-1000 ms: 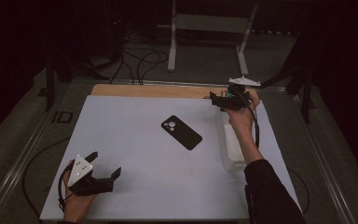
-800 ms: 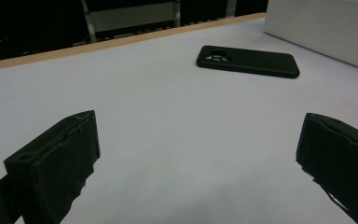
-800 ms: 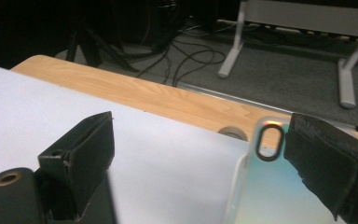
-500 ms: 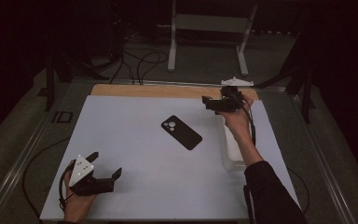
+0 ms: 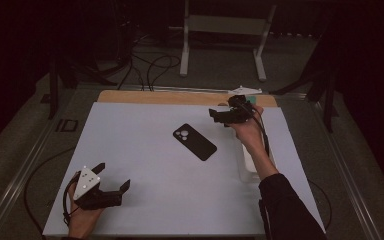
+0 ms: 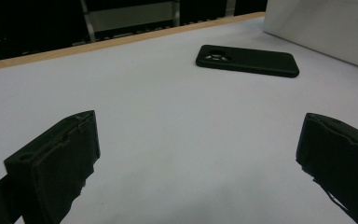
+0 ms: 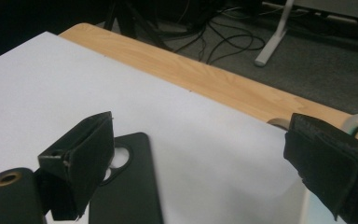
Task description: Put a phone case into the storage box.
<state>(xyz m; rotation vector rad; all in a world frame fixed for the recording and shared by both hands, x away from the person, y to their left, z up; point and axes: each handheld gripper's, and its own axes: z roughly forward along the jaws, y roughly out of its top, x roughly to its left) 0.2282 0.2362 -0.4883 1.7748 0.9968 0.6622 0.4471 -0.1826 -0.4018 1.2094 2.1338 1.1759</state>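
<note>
The right gripper (image 5: 219,115) has shifted left toward the phone (image 5: 194,142), fingers wide, empty; approach step. Next: descend over the phone.

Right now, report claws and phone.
Left claw open, low at near-left corner. Right claw open, raised right of the phone. Phone flat, camera side up, untouched. Path clear.

White table sheet (image 5: 180,190); wooden edge (image 5: 155,96) at far side; white stand (image 5: 223,30), cables (image 5: 150,65) on floor beyond.
</note>
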